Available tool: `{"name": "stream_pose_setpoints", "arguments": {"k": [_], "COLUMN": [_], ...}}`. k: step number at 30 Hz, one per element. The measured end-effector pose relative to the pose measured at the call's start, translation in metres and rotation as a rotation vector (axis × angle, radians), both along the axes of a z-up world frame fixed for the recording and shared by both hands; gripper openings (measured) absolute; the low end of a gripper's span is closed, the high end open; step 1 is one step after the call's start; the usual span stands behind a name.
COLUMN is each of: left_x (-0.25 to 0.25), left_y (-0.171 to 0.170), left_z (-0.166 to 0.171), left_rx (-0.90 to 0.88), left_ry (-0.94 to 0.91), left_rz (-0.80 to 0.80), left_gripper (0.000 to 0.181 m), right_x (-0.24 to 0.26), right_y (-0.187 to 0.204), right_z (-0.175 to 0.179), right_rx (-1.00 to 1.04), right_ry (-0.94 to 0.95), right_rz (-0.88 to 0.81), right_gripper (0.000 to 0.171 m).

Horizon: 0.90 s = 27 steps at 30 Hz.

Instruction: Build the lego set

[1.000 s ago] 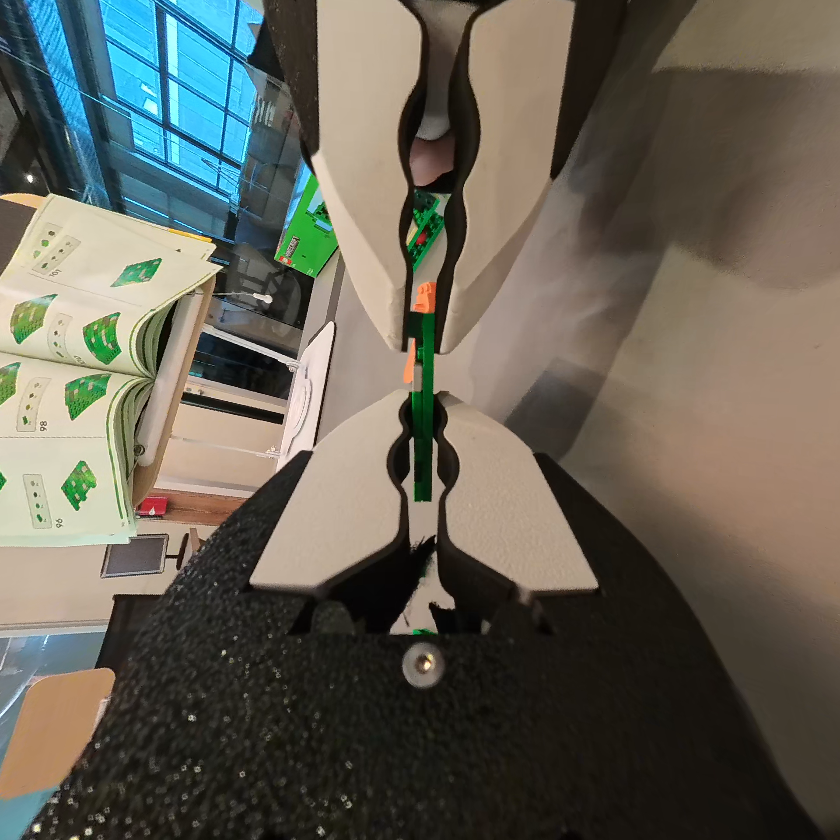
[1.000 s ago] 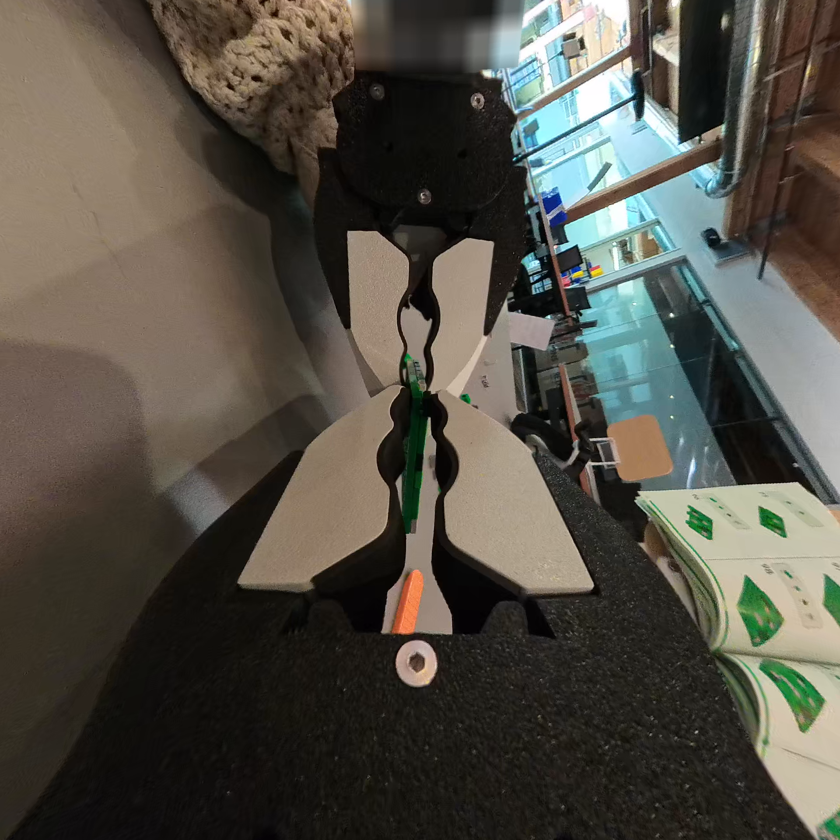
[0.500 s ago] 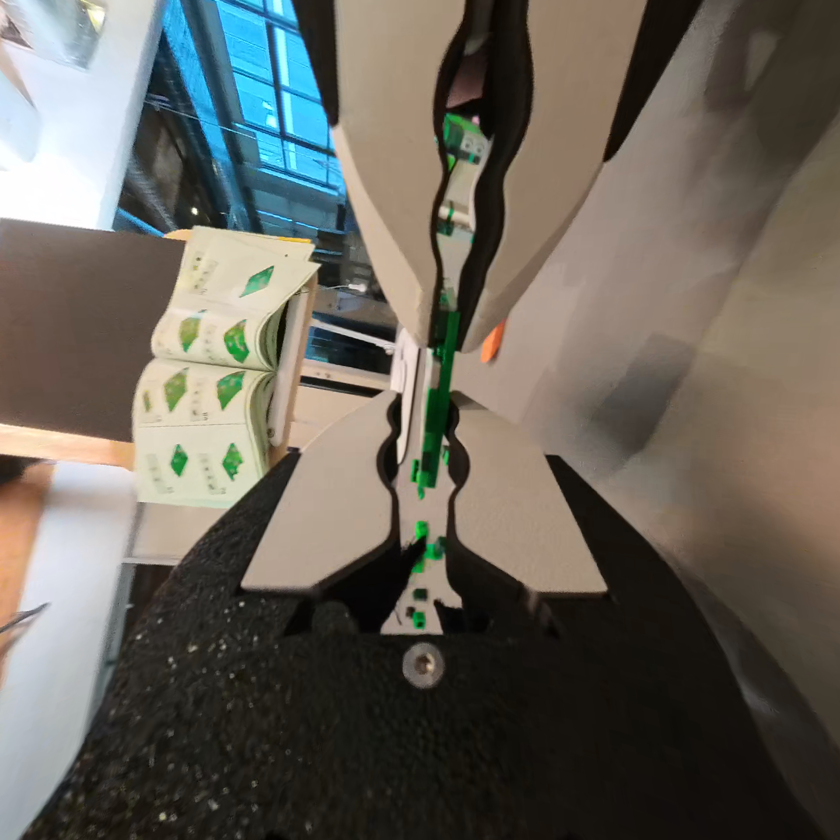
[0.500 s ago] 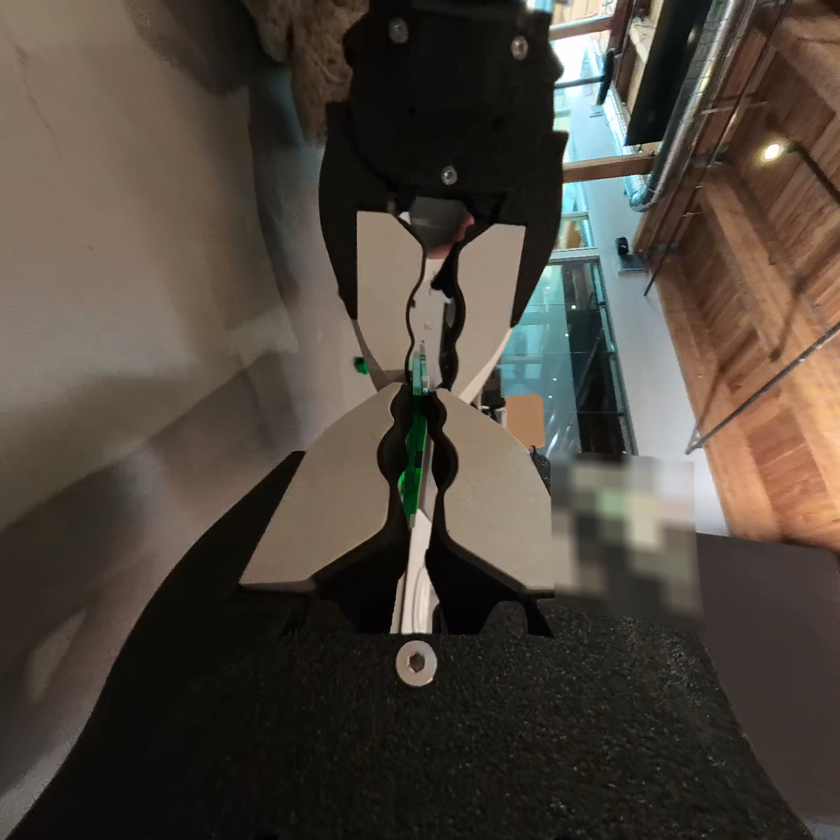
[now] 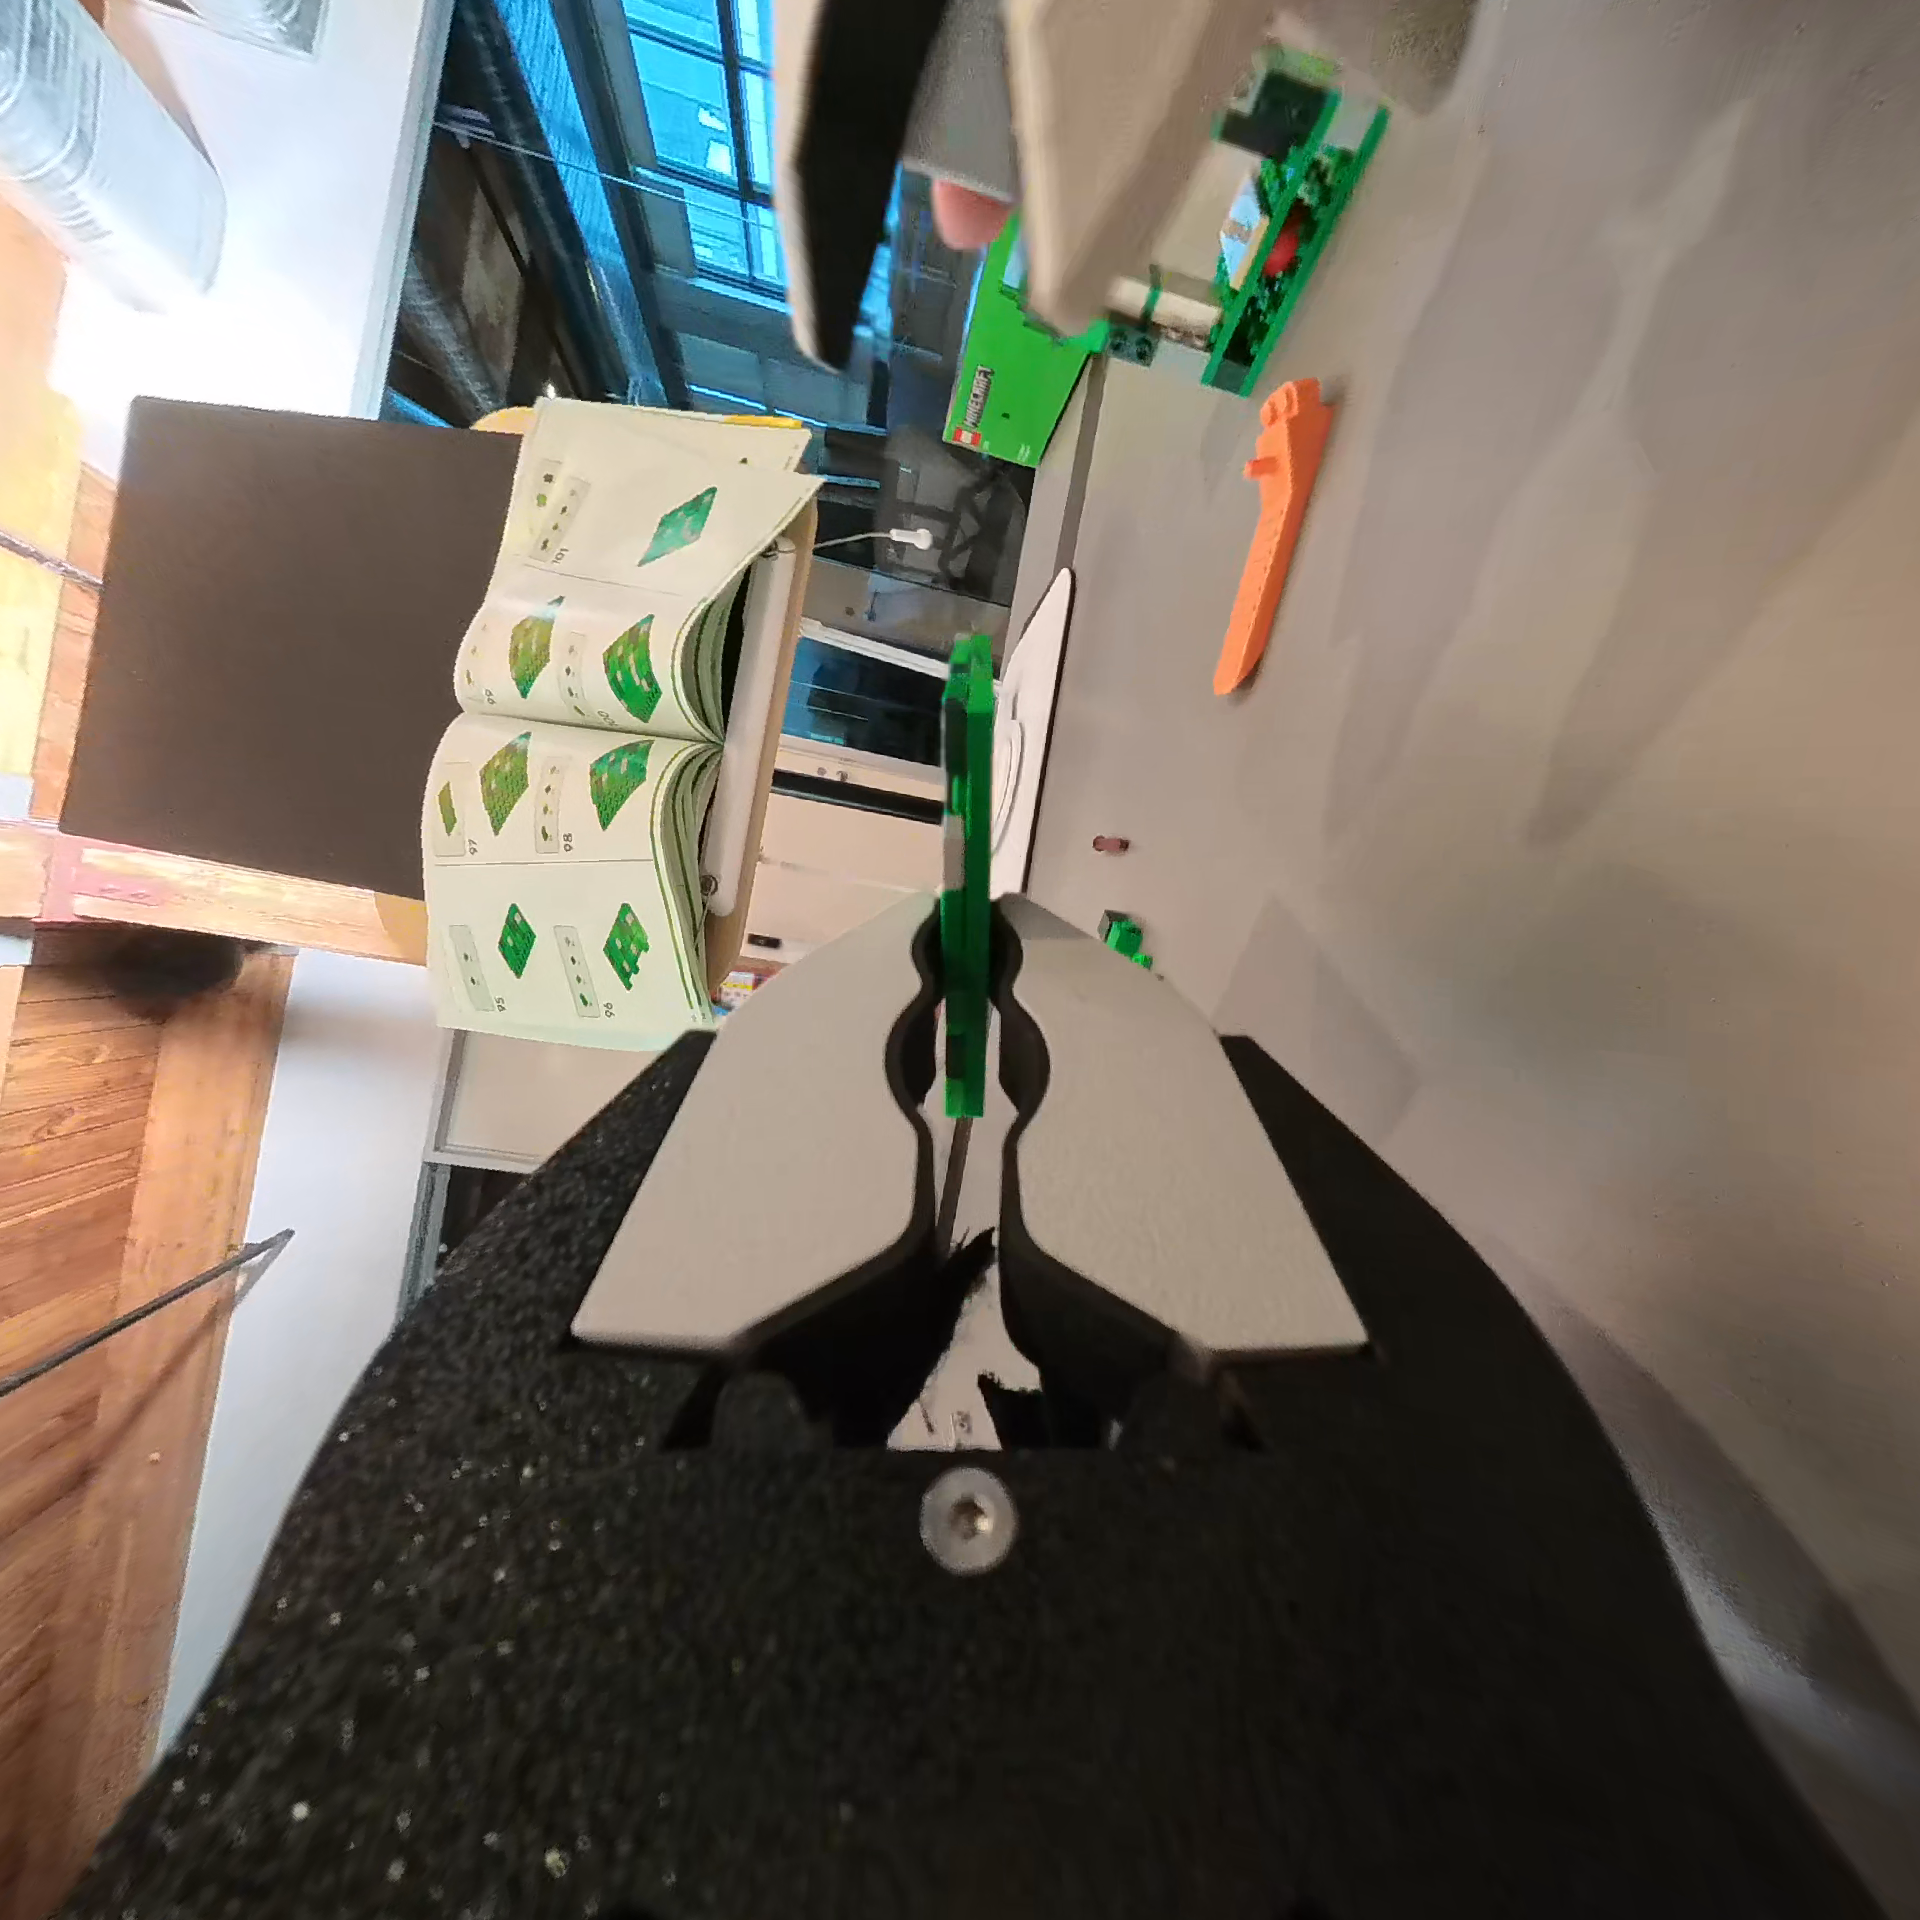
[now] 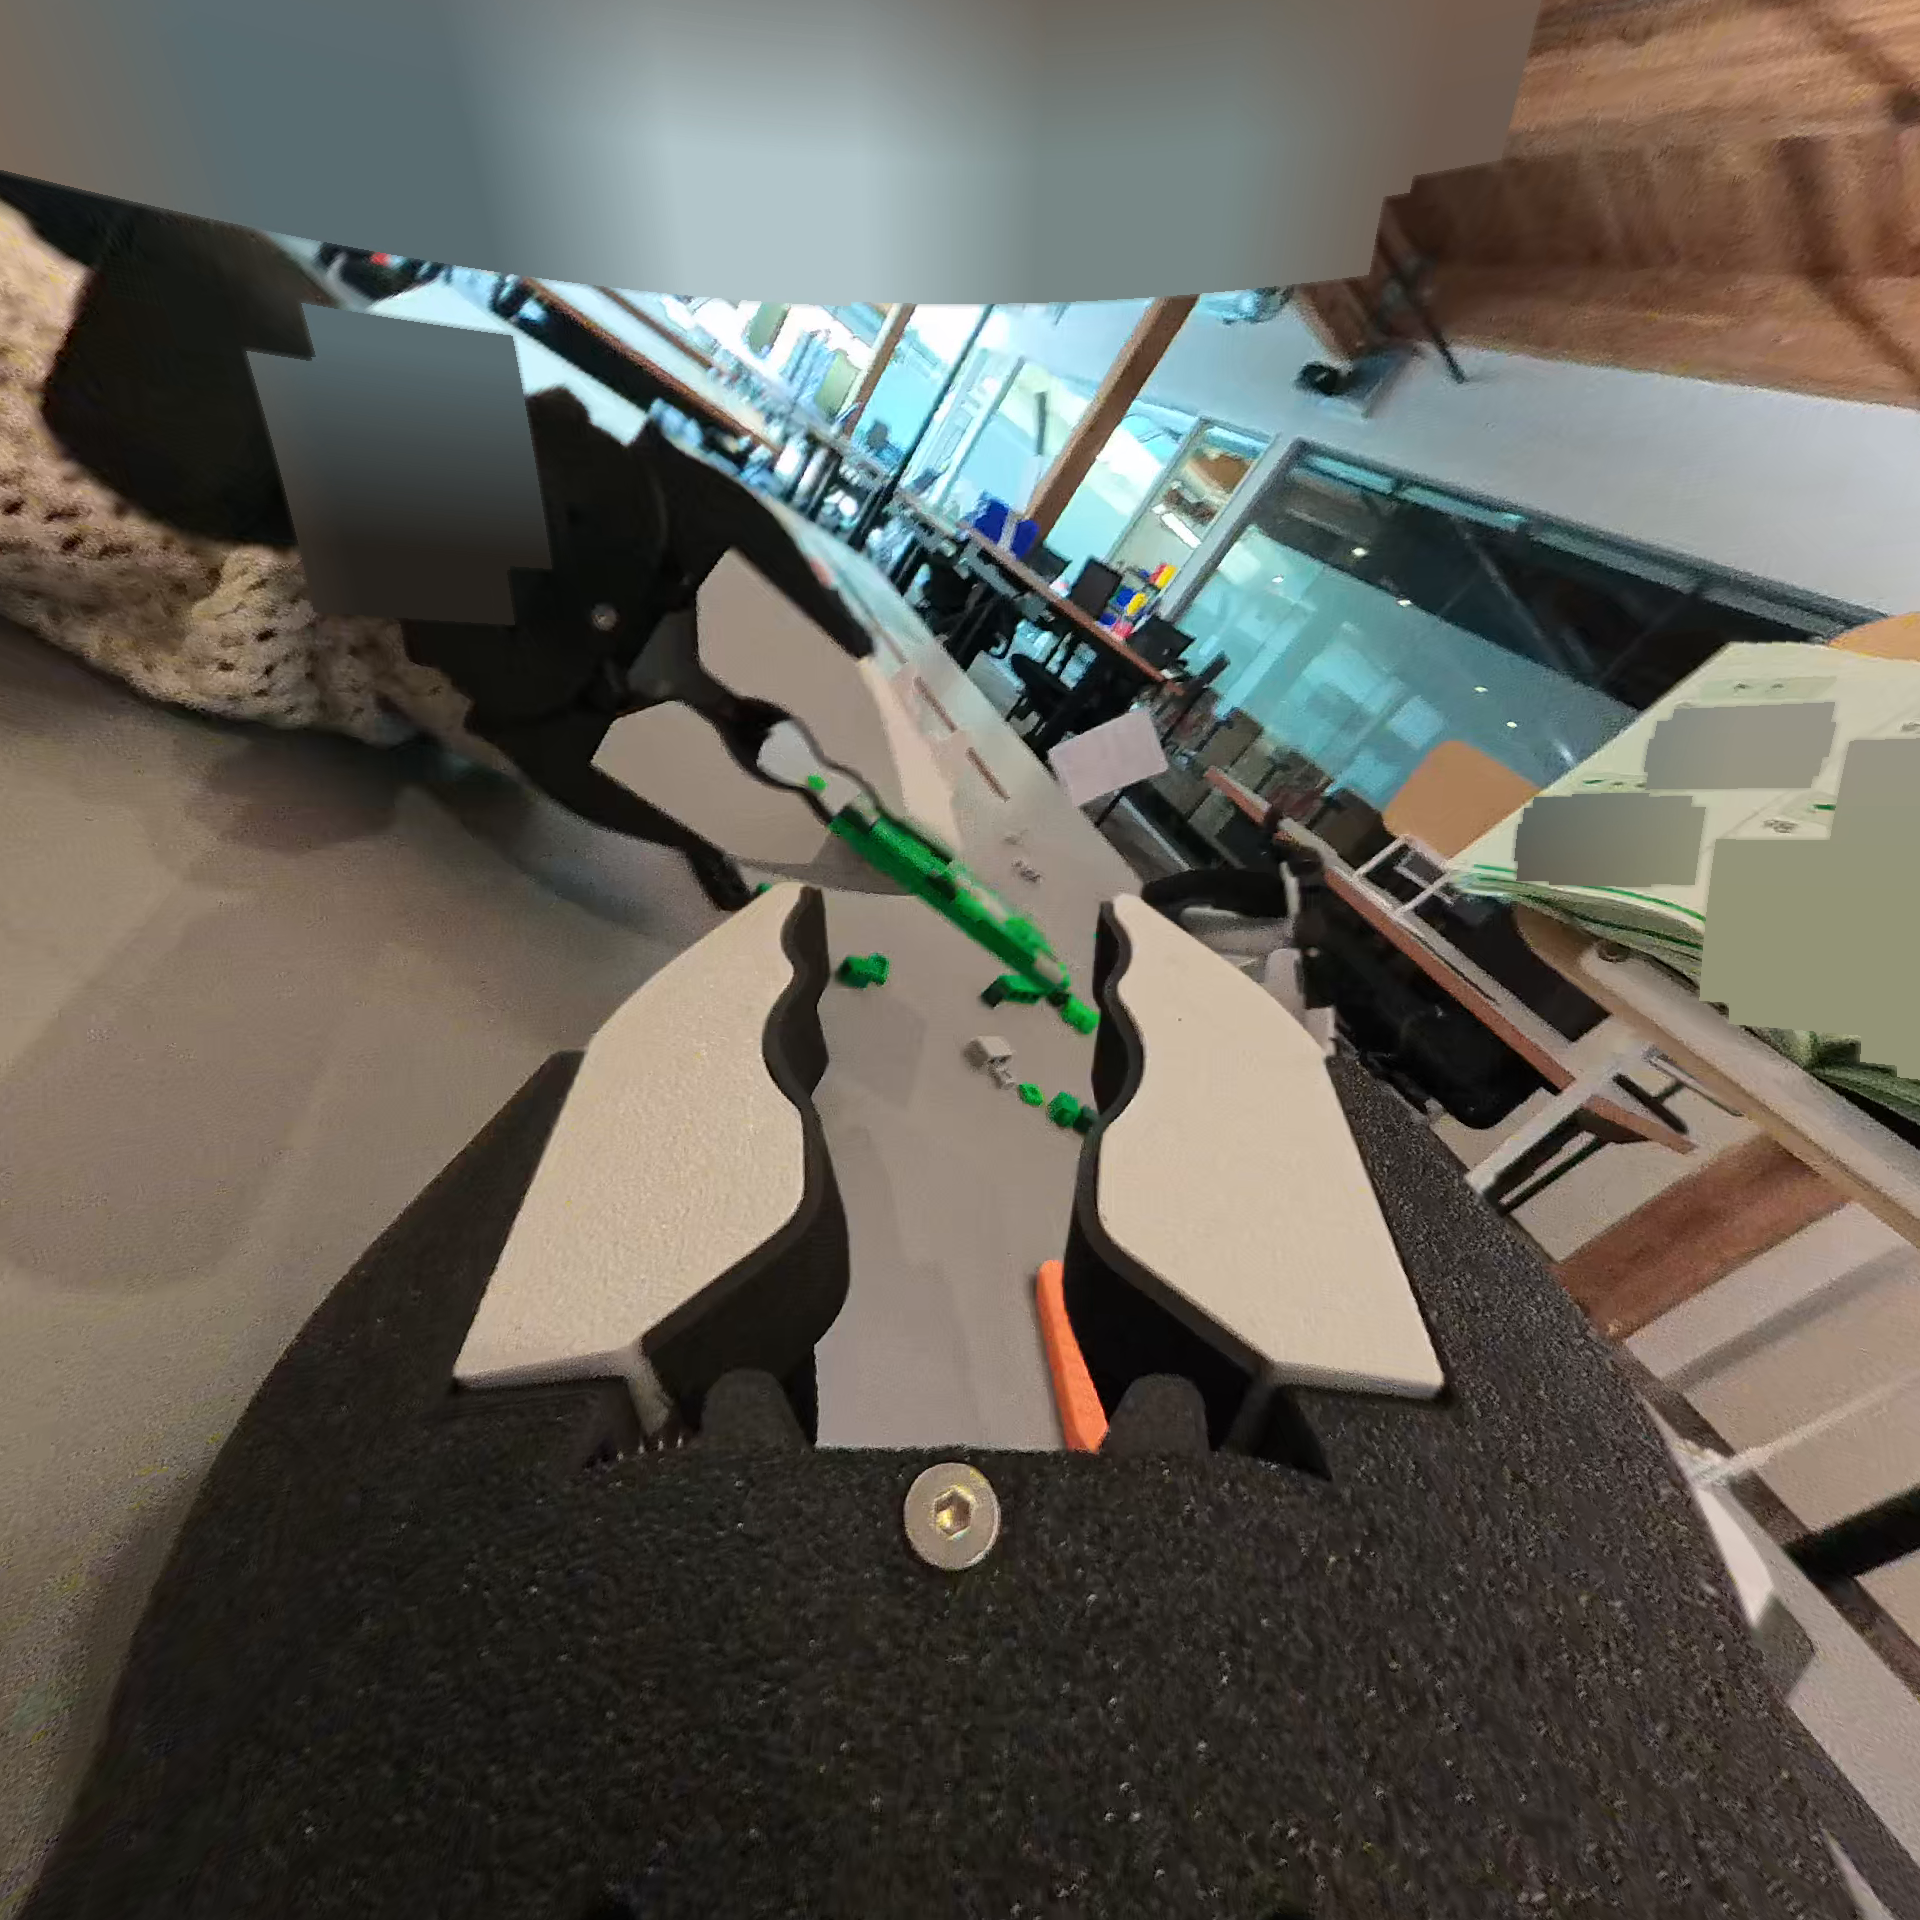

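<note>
My left gripper [image 5: 964, 920] is shut on a thin green lego plate [image 5: 966, 790], seen edge-on and sticking out past the fingertips above the grey table [image 5: 1558, 831]. My right gripper [image 6: 956, 914] is open and empty, a short way back from the plate. In the right wrist view the left gripper [image 6: 790, 769] holds the green plate [image 6: 935, 894] tilted over the table. In the left wrist view the right gripper [image 5: 987, 156] is a blur at the top. Loose small green bricks [image 6: 862, 969] and a grey piece [image 6: 987, 1055] lie on the table between the right gripper's fingers.
An orange brick separator [image 5: 1273, 540] lies on the table, also low in the right wrist view [image 6: 1070, 1351]. A partly built green model [image 5: 1288, 208] and a green box [image 5: 1013, 384] stand farther off. An open instruction booklet [image 5: 603, 748] stands beside the table. A knit sleeve [image 6: 156, 603] is at left. Tip to tip, the grippers are about 8 cm apart.
My right gripper has let go of the green plate, opened and pulled away. My left gripper has kept the plate. Both views have swung.
</note>
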<state>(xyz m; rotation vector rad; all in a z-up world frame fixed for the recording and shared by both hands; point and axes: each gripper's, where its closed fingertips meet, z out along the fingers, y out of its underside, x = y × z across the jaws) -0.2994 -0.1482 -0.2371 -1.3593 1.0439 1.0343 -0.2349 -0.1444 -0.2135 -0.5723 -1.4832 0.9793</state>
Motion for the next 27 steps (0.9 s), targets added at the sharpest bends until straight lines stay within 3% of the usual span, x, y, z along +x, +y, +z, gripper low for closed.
{"name": "stream_pose_setpoints", "arguments": {"k": [6,16,27], "left_x": [-0.003,0.013,0.026], "left_y": [-0.001,-0.002,-0.004], "left_z": [-0.001,-0.013,-0.028], "left_rx": [0.010,0.004,-0.053], "left_ry": [0.042,0.264,0.309], "left_rz": [0.009,-0.012,-0.086], "left_gripper": [0.006,0.006,0.006], "right_x": [-0.001,-0.005,-0.009], "right_y": [0.003,0.010,0.021], "right_z": [0.007,0.008,0.007], "right_rx": [-0.070,-0.094,-0.149], "right_ry": [0.030,0.021,0.002], "right_rz": [0.036,0.021,-0.003], "right_gripper": [0.040,0.031,0.021]}}
